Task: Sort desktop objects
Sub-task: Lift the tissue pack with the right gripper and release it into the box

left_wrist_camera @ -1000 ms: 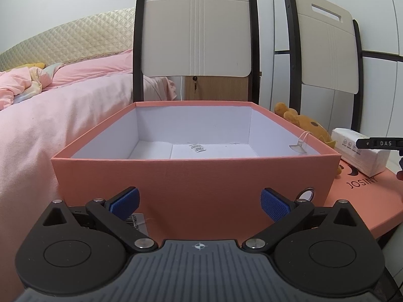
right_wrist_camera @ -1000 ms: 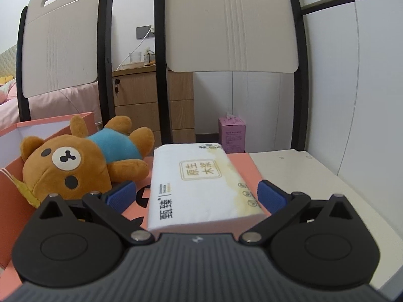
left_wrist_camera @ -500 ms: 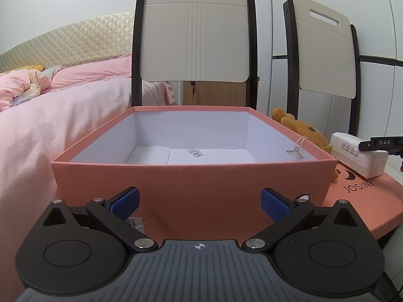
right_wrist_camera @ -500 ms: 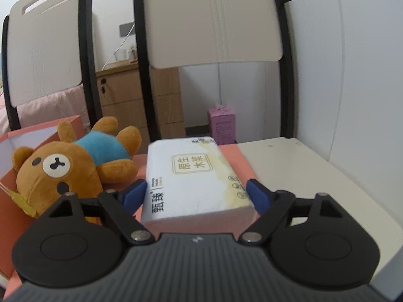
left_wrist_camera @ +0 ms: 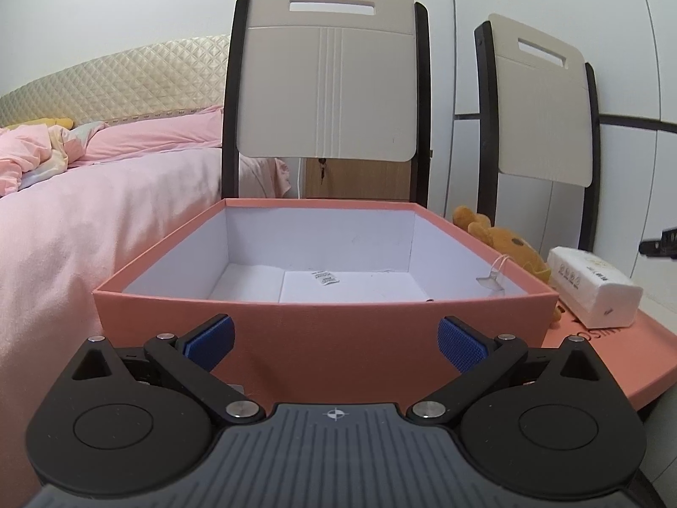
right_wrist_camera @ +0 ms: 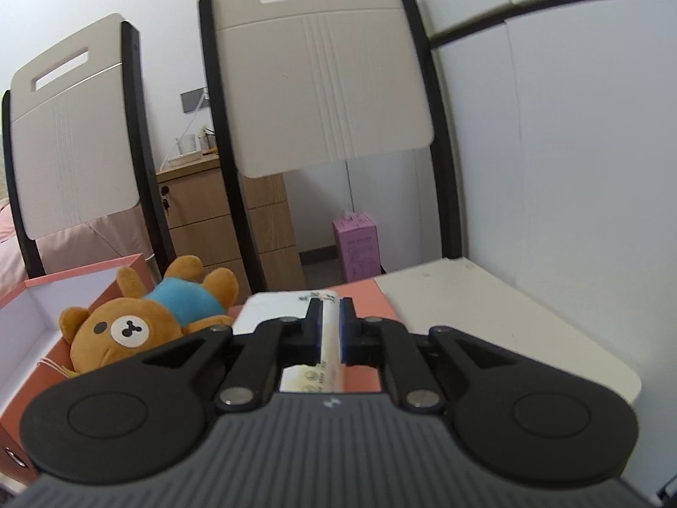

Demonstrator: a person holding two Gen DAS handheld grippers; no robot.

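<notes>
An open salmon-pink box with a white inside stands just ahead of my left gripper, which is open and holds nothing. Right of the box lie a brown teddy bear in a blue shirt and a white tissue pack, which rests flat on the pink lid. My right gripper hovers over the tissue pack; its jaws are closing to a thin slit and the pack only shows through it from below. The bear lies to its left. The tip of the right gripper shows above the pack.
Two folding chairs stand behind the box. A pink bed runs along the left. A white tabletop extends right of the lid. Wooden drawers and a purple carton sit on the floor beyond.
My right gripper's jaws, wide around the tissue pack before, have come together while it rose and tilted. The pack stays on the lid. The left gripper has held still.
</notes>
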